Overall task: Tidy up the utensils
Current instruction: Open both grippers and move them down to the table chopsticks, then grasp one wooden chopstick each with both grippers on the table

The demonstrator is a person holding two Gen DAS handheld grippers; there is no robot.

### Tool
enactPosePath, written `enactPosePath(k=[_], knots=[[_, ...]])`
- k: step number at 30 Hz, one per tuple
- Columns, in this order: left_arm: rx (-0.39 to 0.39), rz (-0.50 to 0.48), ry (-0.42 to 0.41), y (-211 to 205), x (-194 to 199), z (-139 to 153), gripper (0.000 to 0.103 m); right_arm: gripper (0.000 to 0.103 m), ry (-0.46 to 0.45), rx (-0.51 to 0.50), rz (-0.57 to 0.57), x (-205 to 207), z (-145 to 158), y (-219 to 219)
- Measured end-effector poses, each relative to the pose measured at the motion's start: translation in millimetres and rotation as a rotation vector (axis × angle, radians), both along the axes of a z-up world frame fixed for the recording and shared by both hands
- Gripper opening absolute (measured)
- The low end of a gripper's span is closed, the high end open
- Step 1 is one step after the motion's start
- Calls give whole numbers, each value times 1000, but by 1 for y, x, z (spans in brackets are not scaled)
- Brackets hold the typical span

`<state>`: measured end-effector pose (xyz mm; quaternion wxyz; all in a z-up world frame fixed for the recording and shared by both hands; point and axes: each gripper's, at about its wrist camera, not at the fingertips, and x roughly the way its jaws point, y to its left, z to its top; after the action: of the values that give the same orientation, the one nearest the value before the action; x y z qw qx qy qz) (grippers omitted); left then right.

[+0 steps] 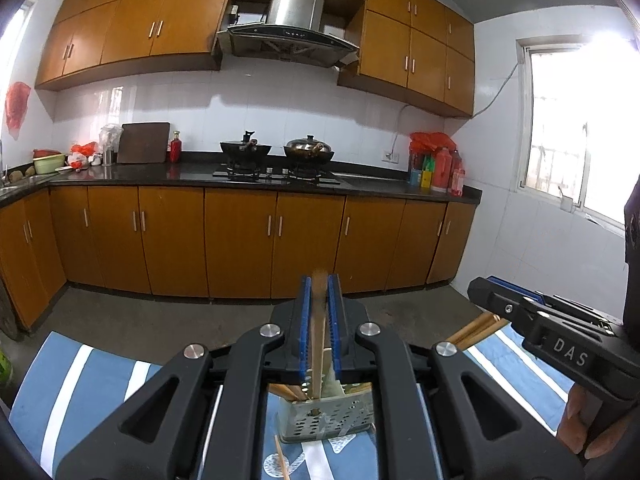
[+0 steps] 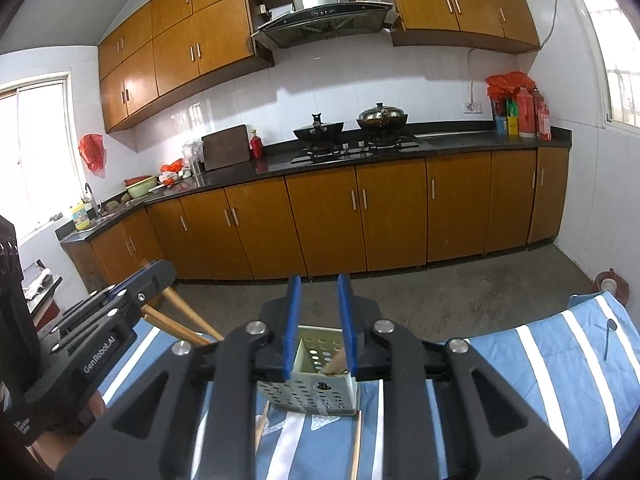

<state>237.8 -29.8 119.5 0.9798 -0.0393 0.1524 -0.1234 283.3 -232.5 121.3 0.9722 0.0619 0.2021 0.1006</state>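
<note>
Blue cloth with white stripes [image 1: 100, 376] covers the work surface; across the grey floor runs an orange-brown wooden cabinet run with a black counter [image 2: 460, 136], far from the action.

On the cloth stands the pale green perforated plastic utensil holder [image 2: 308, 394], a square open-top caddy, upright, directly under both grippers. A few brown wooden chopsticks already lean inside it, tips down.

Left gripper [image 1: 319, 312]: black frame, blue ribbed pads. A single brown wooden chopstick [image 1: 318, 344] stands upright between the pads, lower end down inside the holder. The jaws are only narrowly parted, with a sliver of gap visible either side of the stick, so it reads as let go or nearly so, not clamped. Its blurred top suggests it is dropping.

Right gripper [image 2: 319, 320]: same build, jaws parted a little, nothing between them. It hangs just over the holder's near rim, where a light wooden stick end [image 2: 335, 362] pokes up inside the caddy, beside the right pad and not gripped.

Two loose thin wooden chopsticks [image 2: 356, 444] lie flat on the cloth just in front of the holder, one either side of centre.

Step in hand, as I judge it: dropping sticks into the holder, the release part. Task is partly done, with several in and two still out.

Next move likely calls for backing a gripper off the holder, tipping it down to the cloth and opening wide enough to straddle a flat chopstick. Pinching something that thin off soft fabric is fiddly, and clipping the light caddy could tip it.
</note>
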Motion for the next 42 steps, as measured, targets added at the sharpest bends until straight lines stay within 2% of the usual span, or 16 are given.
enactPosePath(k=[2,3,11,15,19,21,24,27,28,31,35,37,38,42], knots=[[-6,10,-11,2,-4,3,27,20,-10,4,-3,-4,3,-1],[-9,13,-15,2,-5,3,29,20,-17,4,-4,-7,5,-1],[-51,43,-53,15,-32,20,29,23,-94,2,-14,-54,21,-14],[-67,69,-48,28,-57,17,32,28,-97,-4,-29,-86,9,-29],[-45,108,27,45,-82,-16,38,32,-7,-25,-51,-107,-38,-39],[-14,128,109,51,-88,-46,38,33,80,-25,-46,-108,-71,-41],[13,145,222,59,-92,-89,38,32,257,-31,-39,-108,-138,-38],[0,143,368,66,-93,-135,38,31,387,-28,-5,-111,-187,-28],[-4,140,394,66,-94,-144,38,31,412,-22,4,-115,-198,-23],[-13,115,458,60,-95,-162,38,31,450,-19,13,-119,-215,-9],[-3,68,475,46,-97,-168,38,31,470,-41,4,-116,-221,-3],[7,46,488,38,-95,-170,38,21,482,-54,0,-110,-225,-3],[11,38,495,34,-95,-173,38,11,492,-62,-1,-109,-226,-5],[39,5,531,18,-95,-185,38,8,485,-98,-55,-107,-230,-11]])
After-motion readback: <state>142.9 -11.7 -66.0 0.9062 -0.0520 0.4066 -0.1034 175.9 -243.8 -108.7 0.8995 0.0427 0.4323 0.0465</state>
